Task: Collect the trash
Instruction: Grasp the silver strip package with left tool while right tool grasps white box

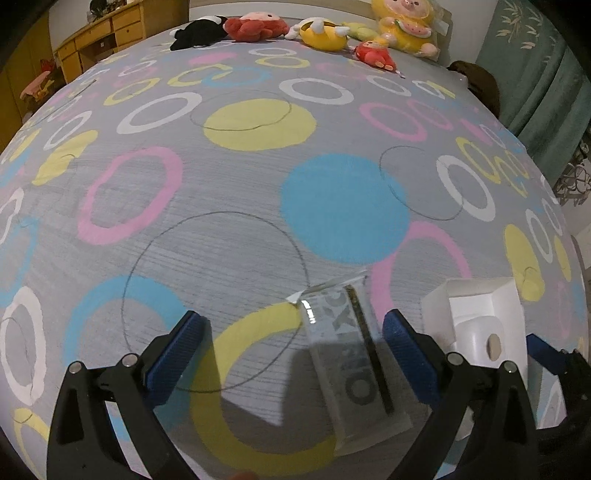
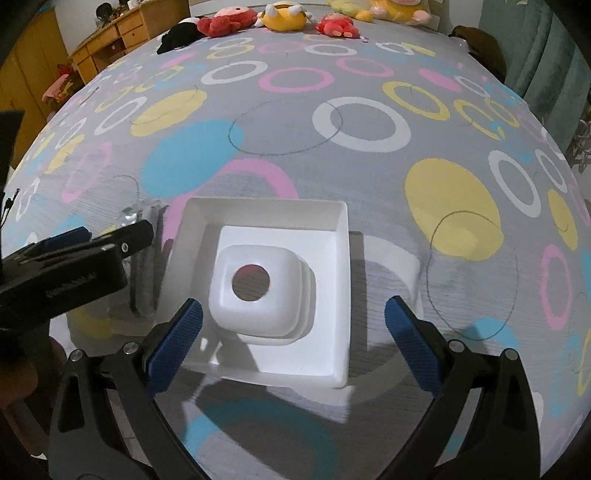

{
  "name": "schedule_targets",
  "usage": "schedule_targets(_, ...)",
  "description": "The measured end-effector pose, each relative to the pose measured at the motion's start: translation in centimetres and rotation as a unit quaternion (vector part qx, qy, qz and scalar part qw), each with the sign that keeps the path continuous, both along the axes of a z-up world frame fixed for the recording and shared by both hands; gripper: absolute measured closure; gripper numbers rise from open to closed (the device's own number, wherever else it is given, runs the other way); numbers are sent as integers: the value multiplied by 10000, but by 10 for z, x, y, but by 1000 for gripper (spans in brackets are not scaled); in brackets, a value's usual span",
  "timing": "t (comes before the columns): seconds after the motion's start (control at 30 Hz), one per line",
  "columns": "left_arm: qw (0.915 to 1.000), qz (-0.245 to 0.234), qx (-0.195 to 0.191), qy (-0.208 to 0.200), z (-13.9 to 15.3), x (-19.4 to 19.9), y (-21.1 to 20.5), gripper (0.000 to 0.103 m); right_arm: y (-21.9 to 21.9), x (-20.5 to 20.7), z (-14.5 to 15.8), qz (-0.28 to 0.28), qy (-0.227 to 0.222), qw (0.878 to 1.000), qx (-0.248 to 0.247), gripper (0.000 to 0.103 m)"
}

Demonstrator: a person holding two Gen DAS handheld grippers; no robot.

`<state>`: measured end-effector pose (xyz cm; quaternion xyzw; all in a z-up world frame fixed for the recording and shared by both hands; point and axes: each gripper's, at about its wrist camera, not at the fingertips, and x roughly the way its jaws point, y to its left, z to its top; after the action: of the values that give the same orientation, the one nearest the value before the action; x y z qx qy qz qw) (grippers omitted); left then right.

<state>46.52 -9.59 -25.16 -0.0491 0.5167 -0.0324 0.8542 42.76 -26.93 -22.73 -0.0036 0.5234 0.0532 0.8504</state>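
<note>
Pickup step starting: both grippers hanging wide open, empty, over the bed w/ circle-print sheet point(image 1: 240, 192). Left gripper point(image 1: 295, 354) is straddling the clear printed plastic wrapper point(image 1: 351, 365); right gripper point(image 2: 295, 339) is framing the white moulded packaging tray point(image 2: 273, 288), wrapper at its 9 o'clock. Next, probably: lower, close.

The bed point(image 1: 236, 236) is covered by a grey sheet printed with coloured circles and rings. Near its near edge lie a clear plastic package point(image 1: 354, 369) and, just beside it, a white tray point(image 2: 273, 288). Plush toys point(image 1: 321, 35) line the far edge.
</note>
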Motion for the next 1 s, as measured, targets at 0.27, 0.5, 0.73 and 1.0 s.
schedule_targets(0.27, 9994, -31, 348, 6, -4, -2, -14, 17, 3, 2, -8, 63, 76, 9999, -64, 10)
schedule_targets(0.5, 9998, -145, 170, 3, 0, -3, -15, 61, 5, 0, -11, 64, -17, 10000, 72, 28)
schedule_targets(0.73, 9998, 14, -205, -23, 6, 1, -1, 67, 3, -5, -2, -1, -198, 9998, 82, 33)
schedule_targets(1.0, 9998, -46, -127, -162, 12, -4, -1, 67, -2, -9, 6, -73, -299, 9995, 6, 33)
